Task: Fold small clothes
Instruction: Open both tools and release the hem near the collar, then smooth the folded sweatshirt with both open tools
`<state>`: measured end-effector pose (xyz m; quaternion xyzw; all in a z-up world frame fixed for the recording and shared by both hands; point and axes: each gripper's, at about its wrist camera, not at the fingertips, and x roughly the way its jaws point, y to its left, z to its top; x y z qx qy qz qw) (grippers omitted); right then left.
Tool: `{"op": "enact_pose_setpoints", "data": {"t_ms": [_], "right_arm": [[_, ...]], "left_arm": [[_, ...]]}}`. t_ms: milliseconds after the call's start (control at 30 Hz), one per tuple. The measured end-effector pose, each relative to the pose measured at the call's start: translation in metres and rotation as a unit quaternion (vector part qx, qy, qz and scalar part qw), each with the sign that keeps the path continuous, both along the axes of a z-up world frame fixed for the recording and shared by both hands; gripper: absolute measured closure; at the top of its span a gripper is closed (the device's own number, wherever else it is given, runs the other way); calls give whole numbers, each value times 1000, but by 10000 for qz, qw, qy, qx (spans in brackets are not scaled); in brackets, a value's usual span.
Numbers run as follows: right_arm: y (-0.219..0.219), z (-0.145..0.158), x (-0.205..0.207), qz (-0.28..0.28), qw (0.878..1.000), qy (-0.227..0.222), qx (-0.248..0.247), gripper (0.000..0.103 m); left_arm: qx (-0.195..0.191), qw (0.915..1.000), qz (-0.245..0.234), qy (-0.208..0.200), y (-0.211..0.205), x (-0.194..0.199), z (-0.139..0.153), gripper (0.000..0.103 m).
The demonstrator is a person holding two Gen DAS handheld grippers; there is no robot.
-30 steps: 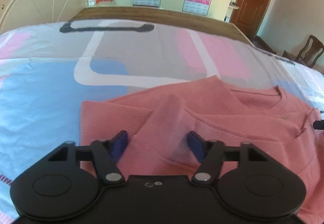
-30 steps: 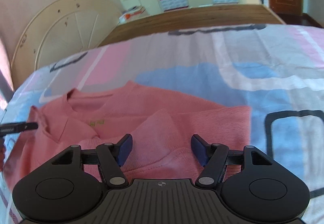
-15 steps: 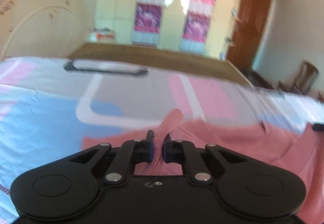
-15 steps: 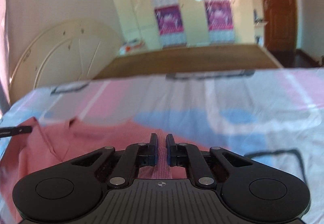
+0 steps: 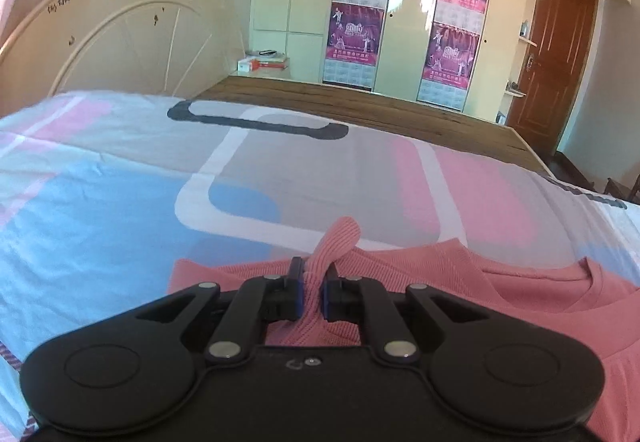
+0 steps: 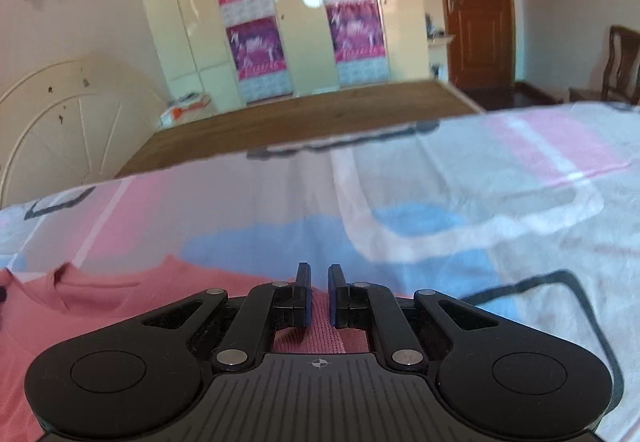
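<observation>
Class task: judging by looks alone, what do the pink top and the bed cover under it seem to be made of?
Pink top: apparently a soft knit, matte; fine ribbing shows on the fold pinched in the left gripper.
Bed cover: apparently thin woven cloth, matte, with a printed block pattern and shallow creases. The exact fibre of either cannot be told.

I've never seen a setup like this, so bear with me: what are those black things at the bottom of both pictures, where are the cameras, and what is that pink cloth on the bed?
There is no robot here. A person holds a hand tool with two jaws in each hand, and each tool carries a wide-angle camera that looks forward past its jaws. One picture comes from the left gripper, the other from the right gripper. On the bed's patterned sheet lies a pink sweater. Both grippers are shut on it, each pinching a fold of the knit. Behind the bed stands a wardrobe with purple posters.
</observation>
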<state>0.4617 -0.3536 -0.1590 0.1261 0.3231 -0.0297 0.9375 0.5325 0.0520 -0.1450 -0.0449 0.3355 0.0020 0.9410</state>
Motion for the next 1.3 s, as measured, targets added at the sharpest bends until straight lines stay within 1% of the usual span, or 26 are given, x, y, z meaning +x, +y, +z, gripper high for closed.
{"op": "enact_pose_setpoints", "data": {"t_ms": [33, 100, 167, 200, 267, 300, 333, 400, 433, 500, 567, 633, 700, 800, 900, 933, 1000, 1033, 1067, 1100, 1167, 1200, 1233, 1267, 1300], "right_arm": [[2, -1, 2, 19, 9999, 8, -108, 95], [5, 1, 3, -36, 9999, -77, -117, 95], [5, 3, 6, -176, 9997, -123, -131, 95], [4, -1, 9, -230, 9996, -38, -181, 95], [7, -19, 22, -93, 9982, 535, -265, 95], [8, -20, 21, -54, 9979, 551, -335, 95], [7, -16, 19, -57, 9981, 503, -341, 95], [-2, -6, 9, -185, 9993, 312, -126, 95], [-5, -1, 5, -205, 9994, 272, -88, 95], [-6, 10, -5, -82, 9997, 233, -14, 95], [-1, 20, -19, 235, 9993, 254, 107, 95], [12, 24, -32, 517, 9983, 284, 35, 95], [29, 23, -38, 703, 9968, 366, 133, 95], [54, 18, -42, 925, 9947, 443, 65, 95], [75, 14, -46, 1120, 9927, 436, 44, 95], [80, 13, -49, 1173, 9921, 446, -92, 95], [86, 2, -51, 1204, 9898, 620, -434, 95], [83, -5, -53, 1159, 9893, 714, -525, 95], [78, -10, -55, 1100, 9890, 769, -618, 95], [72, -14, -59, 1061, 9895, 726, -657, 95], [63, -14, -62, 1023, 9907, 693, -571, 95], [61, -13, -64, 982, 9909, 689, -607, 93], [60, -13, -65, 854, 9904, 735, -799, 84], [57, -14, -68, 789, 9904, 739, -857, 66], [52, -14, -70, 691, 9913, 741, -845, 62]], "left_arm": [[-49, 10000, 26, 5, 0, 1, 1, 96], [-80, 9999, 91, -37, -2, 1, 3, 96], [82, 9999, 135, 18, -4, 2, -2, 96], [209, 9996, 160, 141, -5, 5, -8, 96], [449, 9984, 80, 349, -9, 7, -18, 94], [572, 9979, 42, 306, -12, 4, -16, 93], [549, 9980, 7, 318, -12, 3, -14, 86], [545, 9979, 129, 320, -7, -2, -9, 74], [519, 9980, 166, 333, -3, -5, -7, 72], [420, 9983, 220, 338, 5, -16, 1, 71], [265, 9990, 200, 309, 11, -27, 10, 71], [202, 9995, 23, 260, 7, -41, 18, 67], [89, 9994, -223, 254, -3, -56, 23, 63], [-23, 9977, -542, 416, -22, -66, 21, 63], [74, 9961, -666, 578, -38, -74, 11, 62], [136, 9956, -648, 660, -40, -75, 7, 62], [236, 9939, -527, 941, -37, -76, -7, 61], [261, 9946, -490, 876, -33, -79, -9, 59], [333, 9948, -474, 844, -32, -82, -10, 59], [387, 9945, -479, 848, -31, -83, -10, 59], [413, 9942, -458, 885, -29, -85, -8, 59], [432, 9939, -432, 915, -27, -86, -7, 59], [452, 9938, -396, 934, -25, -87, -5, 58], [504, 9935, -338, 964, -24, -88, -5, 58], [552, 9932, -291, 982, -23, -89, -4, 58]]}}
